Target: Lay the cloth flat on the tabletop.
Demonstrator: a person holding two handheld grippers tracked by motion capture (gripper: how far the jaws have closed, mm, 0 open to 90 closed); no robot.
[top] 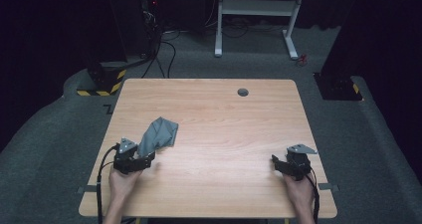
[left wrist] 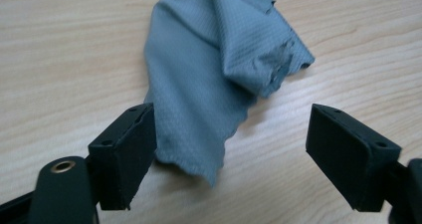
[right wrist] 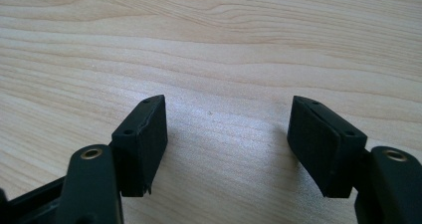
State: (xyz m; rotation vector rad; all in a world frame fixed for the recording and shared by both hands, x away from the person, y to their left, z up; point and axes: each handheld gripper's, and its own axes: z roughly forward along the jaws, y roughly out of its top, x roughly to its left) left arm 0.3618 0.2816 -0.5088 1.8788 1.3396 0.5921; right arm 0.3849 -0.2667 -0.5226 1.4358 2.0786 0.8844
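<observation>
- The crumpled grey-blue woven cloth [left wrist: 214, 69] lies bunched on the left half of the light wooden table [top: 224, 119].
- The left gripper [left wrist: 231, 149] is spread wide, the cloth's near edge beside one jaw.
- The right gripper [right wrist: 226, 144], well apart, gapes over bare wood.

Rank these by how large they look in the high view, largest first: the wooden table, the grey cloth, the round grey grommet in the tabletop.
1. Wooden table, by far the largest.
2. Grey cloth, crumpled near the left tongs.
3. Round grey grommet, smallest, near the table's far edge.
</observation>
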